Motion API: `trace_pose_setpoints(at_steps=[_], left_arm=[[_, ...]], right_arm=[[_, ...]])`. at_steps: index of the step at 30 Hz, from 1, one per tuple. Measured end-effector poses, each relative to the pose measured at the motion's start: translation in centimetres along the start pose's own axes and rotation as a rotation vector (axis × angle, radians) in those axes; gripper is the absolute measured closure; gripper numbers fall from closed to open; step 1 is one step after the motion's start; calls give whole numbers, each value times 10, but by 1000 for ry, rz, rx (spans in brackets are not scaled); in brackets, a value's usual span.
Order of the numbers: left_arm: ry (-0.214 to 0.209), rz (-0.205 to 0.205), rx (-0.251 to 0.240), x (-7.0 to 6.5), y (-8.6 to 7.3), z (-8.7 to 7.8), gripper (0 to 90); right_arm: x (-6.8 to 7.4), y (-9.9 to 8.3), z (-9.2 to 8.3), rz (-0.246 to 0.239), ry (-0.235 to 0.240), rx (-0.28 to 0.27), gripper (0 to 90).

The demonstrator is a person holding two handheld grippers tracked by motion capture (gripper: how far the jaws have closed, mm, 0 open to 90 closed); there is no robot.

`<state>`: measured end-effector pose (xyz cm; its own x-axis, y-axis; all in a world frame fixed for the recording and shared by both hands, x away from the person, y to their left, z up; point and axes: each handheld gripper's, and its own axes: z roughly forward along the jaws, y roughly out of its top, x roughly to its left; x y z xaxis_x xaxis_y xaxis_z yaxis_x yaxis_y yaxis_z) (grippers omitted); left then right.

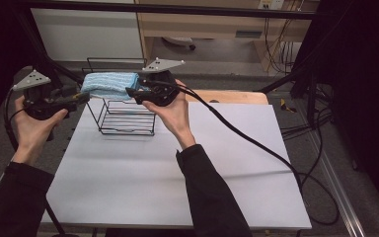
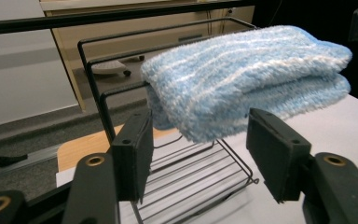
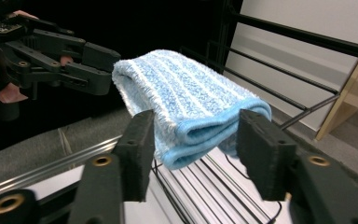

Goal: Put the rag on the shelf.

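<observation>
A folded blue-and-white striped towel [image 1: 109, 85] lies across the top of a black wire rack [image 1: 127, 118] at the back left of the table. My left gripper [image 1: 83, 96] is at the towel's left end, my right gripper [image 1: 131, 93] at its right end, both held level. In the left gripper view the towel [image 2: 247, 79] sits just beyond the open left gripper [image 2: 200, 140], with gaps to both pads. In the right gripper view the towel [image 3: 186, 98] pokes between the jaws of the open right gripper [image 3: 196, 140], untouched; the left gripper [image 3: 93, 65] shows behind.
The rack stands on a white sheet [image 1: 177, 168] covering the table. A black cable [image 1: 256, 143] trails from the right gripper across the sheet to the right edge. A black frame bar [image 1: 177, 10] runs overhead at the back, with dark struts on both sides.
</observation>
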<state>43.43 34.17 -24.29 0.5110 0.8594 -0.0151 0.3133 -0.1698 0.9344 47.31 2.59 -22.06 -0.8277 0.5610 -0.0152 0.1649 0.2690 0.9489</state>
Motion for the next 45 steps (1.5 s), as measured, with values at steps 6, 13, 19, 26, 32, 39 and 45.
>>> trace_pose_setpoints(at_steps=[6,13,19,26,32,39,45], left_arm=[[-23,3,8,-5,-12,-8,355],[-43,21,46,-17,-35,-10,281],[-59,20,79,-27,-58,-3,211],[-79,6,115,-37,-85,10,140],[-103,4,130,-48,-105,20,101],[-138,-1,144,-67,-131,31,95],[-157,21,172,-81,-155,40,95]], right_arm=[[8,-2,-9,-7,-6,38,319],[12,-16,-20,5,-17,47,201],[6,-38,-34,24,-26,67,126],[-8,-69,-55,55,-41,110,68],[-22,-98,-80,91,-63,130,24],[-37,-140,-108,147,-90,156,7],[-48,-178,-136,197,-105,174,7]])
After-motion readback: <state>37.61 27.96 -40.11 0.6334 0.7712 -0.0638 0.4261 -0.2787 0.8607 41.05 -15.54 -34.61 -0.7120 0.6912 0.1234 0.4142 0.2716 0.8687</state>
